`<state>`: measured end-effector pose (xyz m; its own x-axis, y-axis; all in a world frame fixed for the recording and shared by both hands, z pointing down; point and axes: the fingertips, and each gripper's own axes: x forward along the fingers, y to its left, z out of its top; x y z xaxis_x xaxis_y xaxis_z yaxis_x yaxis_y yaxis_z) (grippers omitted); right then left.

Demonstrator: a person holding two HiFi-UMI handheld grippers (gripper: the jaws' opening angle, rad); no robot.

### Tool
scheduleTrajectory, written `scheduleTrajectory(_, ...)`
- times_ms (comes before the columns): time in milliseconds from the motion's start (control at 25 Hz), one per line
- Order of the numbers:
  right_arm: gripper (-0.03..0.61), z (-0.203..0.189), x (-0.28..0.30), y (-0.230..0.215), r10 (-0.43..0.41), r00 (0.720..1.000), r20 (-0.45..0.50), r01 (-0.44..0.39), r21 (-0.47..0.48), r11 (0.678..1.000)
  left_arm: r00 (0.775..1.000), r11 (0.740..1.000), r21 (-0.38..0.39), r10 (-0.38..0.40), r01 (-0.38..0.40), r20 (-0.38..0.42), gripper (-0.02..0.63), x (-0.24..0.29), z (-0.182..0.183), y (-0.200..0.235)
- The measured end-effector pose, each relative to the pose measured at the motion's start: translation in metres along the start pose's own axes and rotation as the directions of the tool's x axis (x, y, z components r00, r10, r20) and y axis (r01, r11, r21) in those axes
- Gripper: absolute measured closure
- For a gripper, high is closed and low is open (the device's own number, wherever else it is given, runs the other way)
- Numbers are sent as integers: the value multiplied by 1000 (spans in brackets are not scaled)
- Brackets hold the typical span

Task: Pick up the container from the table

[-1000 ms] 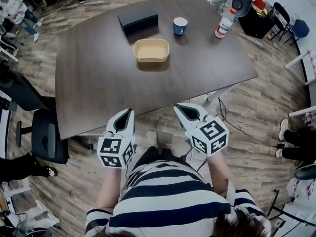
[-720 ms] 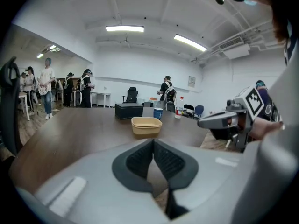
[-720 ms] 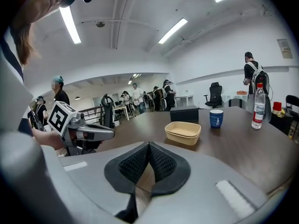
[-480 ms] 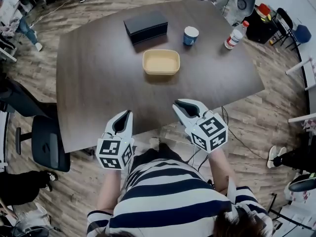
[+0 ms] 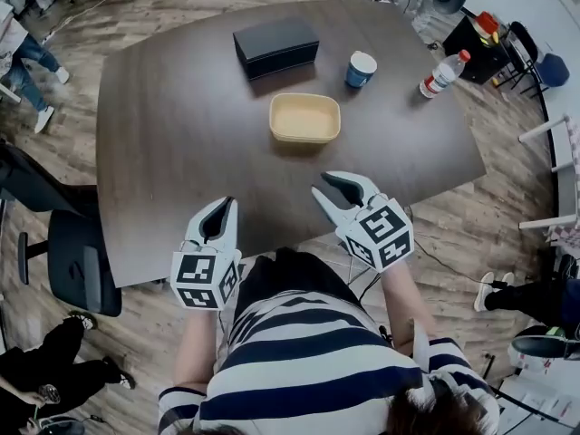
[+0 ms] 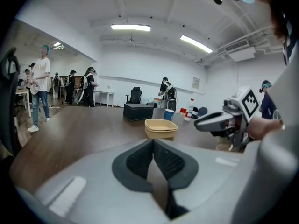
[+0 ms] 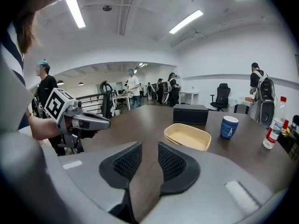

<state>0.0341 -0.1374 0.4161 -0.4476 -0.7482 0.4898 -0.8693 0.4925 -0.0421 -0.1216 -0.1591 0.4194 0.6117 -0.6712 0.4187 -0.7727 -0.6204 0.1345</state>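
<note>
While nothing yet holds it, container point(image 5: 304, 118): rests open side up on the table point(image 5: 163, 152), untouched.
Right gripper point(image 5: 337, 185): the closer one to the container, on its near side; jaws opening, nothing between them (probably readying to take the container's rim).
Left gripper point(image 5: 220, 208): farther from the container, also on its near side; jaws closed on nothing.
Open room: bare tabletop lies between the container and both grippers, so a straight approach looks free.
Crowded side: black box point(image 5: 275, 47) and cup point(image 5: 360, 68) stand beyond the container; bottle point(image 5: 442, 72) well apart from it.
</note>
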Motion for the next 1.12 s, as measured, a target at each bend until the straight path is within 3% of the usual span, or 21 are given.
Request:
scheduleTrajectory(480,463,14,33,-57,73,996,-56,-80,-135,988,995,992,-74,100,-100,-6,614,37,12,8)
scheduleTrajectory(920,463,10,75,-99,163,975,-151,-197,-245,949,980,972,-129,195,-198,-33,614,82,22,7)
scheduleTrajectory(1120,463,4,92,-105,195,960,-200,-251,-308,918,971,960,-151,231,-237,-53,614,93,19,10)
